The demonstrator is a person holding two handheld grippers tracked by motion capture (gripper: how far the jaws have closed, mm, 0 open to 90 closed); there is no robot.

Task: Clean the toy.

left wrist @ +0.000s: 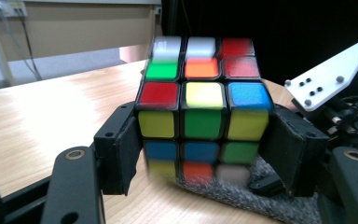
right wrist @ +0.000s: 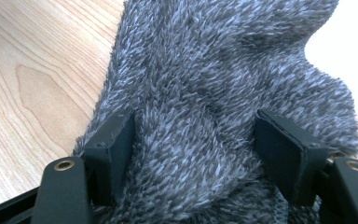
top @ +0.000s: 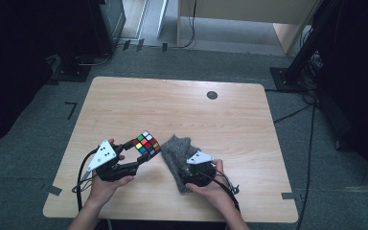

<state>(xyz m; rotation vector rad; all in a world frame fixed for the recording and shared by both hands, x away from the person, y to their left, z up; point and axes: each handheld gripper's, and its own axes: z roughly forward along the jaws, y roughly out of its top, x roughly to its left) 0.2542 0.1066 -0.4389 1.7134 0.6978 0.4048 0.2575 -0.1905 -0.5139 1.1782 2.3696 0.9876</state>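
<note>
Here the cube (top: 146, 143) sits corner-forward, tilted, beside the cloth (top: 177, 151).

**Dim room, bright tabletop, soft close-ups**

In the high view, the table (top: 172, 103) is catching even light from overhead while the floor and both upper corners are sinking into near black; shadows under the hands are staying faint. In the left gripper view, the cube (left wrist: 203, 109) is blurring along its top and bottom rows, and the wood behind it is glaring pale. In the right gripper view, the cloth (right wrist: 223, 84) is showing crisp fibres, while the upper right corner is washing out to white.
</note>
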